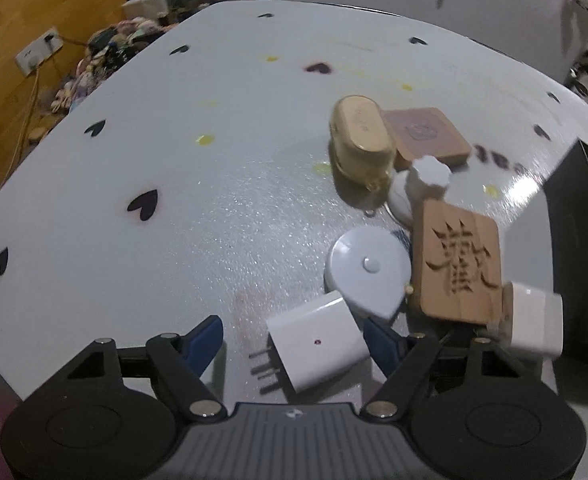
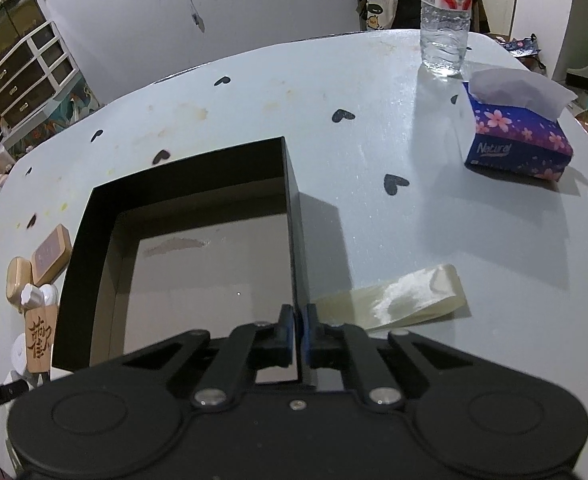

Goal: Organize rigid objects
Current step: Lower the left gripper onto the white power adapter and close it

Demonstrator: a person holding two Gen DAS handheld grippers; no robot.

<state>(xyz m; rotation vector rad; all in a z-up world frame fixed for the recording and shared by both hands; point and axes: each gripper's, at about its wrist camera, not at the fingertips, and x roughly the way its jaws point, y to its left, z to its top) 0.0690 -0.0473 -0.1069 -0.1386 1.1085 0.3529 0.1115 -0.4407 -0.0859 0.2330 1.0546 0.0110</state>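
Between the spread fingers of the left hand-held gripper (image 1: pixel 292 340), at six o'clock on the tabletop (image 1: pixel 166 184), lies a white plug adapter (image 1: pixel 320 346), not yet pinched. At its one o'clock sit the other rigid pieces, a round white disc (image 1: pixel 368 270) and carved wooden block (image 1: pixel 456 264). The right hand-held gripper (image 2: pixel 299 330) is pressed together on the black box (image 2: pixel 198 184) wall, steadying it; next, I judge, the left must close on the adapter and carry it in.

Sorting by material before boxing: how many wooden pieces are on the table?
2 clearly wooden. The carved wooden block lies nearest, beside the white round disc. The flat wooden square lies farther back, against the gold case. Others may hide under the pile.
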